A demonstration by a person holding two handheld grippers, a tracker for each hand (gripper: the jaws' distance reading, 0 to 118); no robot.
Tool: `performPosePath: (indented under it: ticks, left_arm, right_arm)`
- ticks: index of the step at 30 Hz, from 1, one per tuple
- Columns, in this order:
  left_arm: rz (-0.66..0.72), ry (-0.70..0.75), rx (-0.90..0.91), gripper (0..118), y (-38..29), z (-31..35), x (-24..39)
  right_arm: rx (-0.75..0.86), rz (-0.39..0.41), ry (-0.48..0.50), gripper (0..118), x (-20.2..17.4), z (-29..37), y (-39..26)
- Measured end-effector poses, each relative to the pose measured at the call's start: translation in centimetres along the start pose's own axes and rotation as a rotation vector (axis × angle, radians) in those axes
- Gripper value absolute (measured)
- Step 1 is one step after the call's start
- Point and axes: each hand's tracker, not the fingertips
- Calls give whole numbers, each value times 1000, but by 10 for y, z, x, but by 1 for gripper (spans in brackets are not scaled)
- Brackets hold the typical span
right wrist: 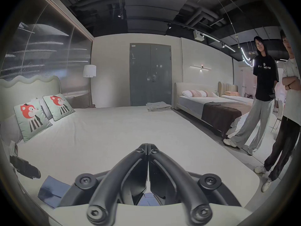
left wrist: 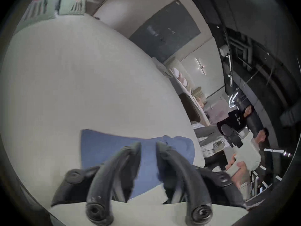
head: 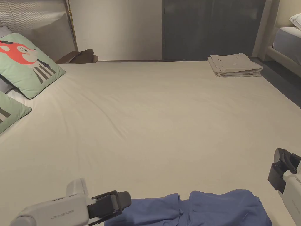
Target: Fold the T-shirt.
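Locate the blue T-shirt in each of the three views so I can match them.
Head view: blue T-shirt at the bottom edge, centre-right.
Left gripper view: lower centre, behind the jaws.
Right gripper view: bottom left, beside the jaws.
Shared landmark: the folded beige pile by the dark door.

A furniture showroom is showing here, not a home. Several made beds (right wrist: 216, 108) are standing in a row to the right of the jaws, beyond the big bed (right wrist: 105, 131) ahead of them. Bare black ducts (right wrist: 146, 9) and track lights (right wrist: 216, 41) are running overhead, and two onlookers (right wrist: 263, 89) are standing in the aisle.
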Motion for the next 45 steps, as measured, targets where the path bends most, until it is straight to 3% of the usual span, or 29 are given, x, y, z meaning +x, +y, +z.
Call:
performPosePath:
  ticks: [2,3,10,11,17,20,22,23,26,34,35,41,45]
  left_arm:
    - [63,22,-30,97,3,4,-24]
    - [92,21,-45,111,0,4,-33]
    - [318,-69,-78,110,1,2,-97]
    - [347,-82,-107,110,-12,0,-61]
    - [433,-202,-131,110,-20,-22,-61]
    - [501,-257,-167,104,-21,-41,-71]
    - [479,-246,-168,89,-25,-46,-66]
    - [466,-221,-165,76,-25,-46,-64]
    - [395,-75,-188,9,-29,-43,-62]
    - [415,-48,-137,7,-34,-2,-53]
    - [422,-43,-115,7,-8,22,-66]
    - [408,124,-12,7,13,85,-76]
    - [368,130,1,7,22,91,-66]
  right_arm:
    - [-2,5,11,0,-6,1,0]
    - [-2,10,16,0,-8,1,0]
    - [0,27,24,0,-8,-1,4]
    - [-1,27,22,0,-8,-1,5]
    - [0,36,16,0,-8,3,9]
    - [-2,35,12,0,-7,2,8]
    - [-3,35,12,0,-7,3,7]
    - [-4,35,13,0,-8,3,7]
    - [-4,43,14,0,-8,4,8]
    - [0,43,16,0,-11,2,11]
    - [1,45,18,0,-11,2,11]
    - [5,37,41,0,-20,-1,12]
    - [2,31,66,0,-25,-4,9]
